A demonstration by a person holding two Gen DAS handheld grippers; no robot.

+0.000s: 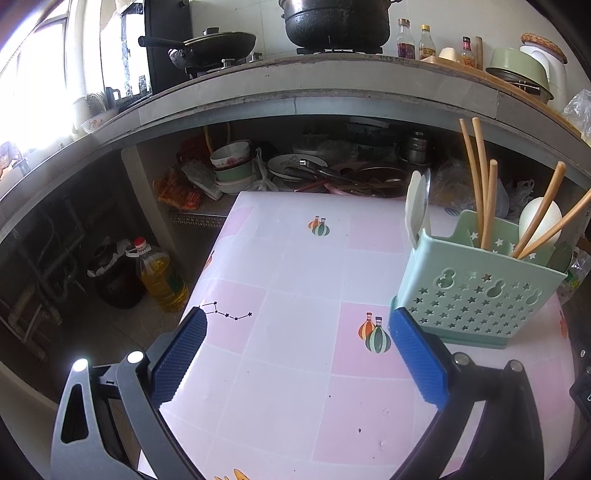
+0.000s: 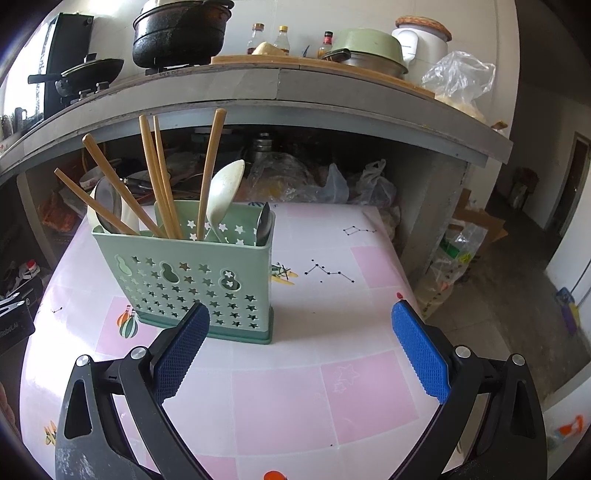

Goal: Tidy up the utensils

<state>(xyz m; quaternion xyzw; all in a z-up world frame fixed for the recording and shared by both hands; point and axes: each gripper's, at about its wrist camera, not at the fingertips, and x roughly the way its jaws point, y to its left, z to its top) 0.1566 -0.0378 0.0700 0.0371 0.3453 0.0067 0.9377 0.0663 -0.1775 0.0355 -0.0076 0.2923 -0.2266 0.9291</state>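
A mint-green utensil holder point(image 1: 476, 291) point(image 2: 192, 280) with star cut-outs stands on the pink-and-white tablecloth point(image 1: 295, 295) point(image 2: 314, 369). Several wooden chopsticks point(image 1: 480, 184) point(image 2: 162, 177) lean upright in it, along with a white spoon point(image 1: 537, 221) point(image 2: 223, 192) and a metal spoon point(image 2: 264, 221). Another white spoon point(image 1: 415, 206) stands at its left end. My left gripper point(image 1: 295, 321) is open over bare cloth, the holder just beyond its right finger. My right gripper point(image 2: 301, 315) is open too, its left finger in front of the holder's base.
A grey kitchen counter point(image 1: 295, 88) point(image 2: 295, 92) runs behind the table with a black pot point(image 1: 336, 22), a wok point(image 1: 210, 44) and bottles. Bowls and plates point(image 1: 236, 166) sit under it. An oil jug point(image 1: 159, 273) stands on the floor at left; plastic bags point(image 2: 332, 184) lie beyond the table.
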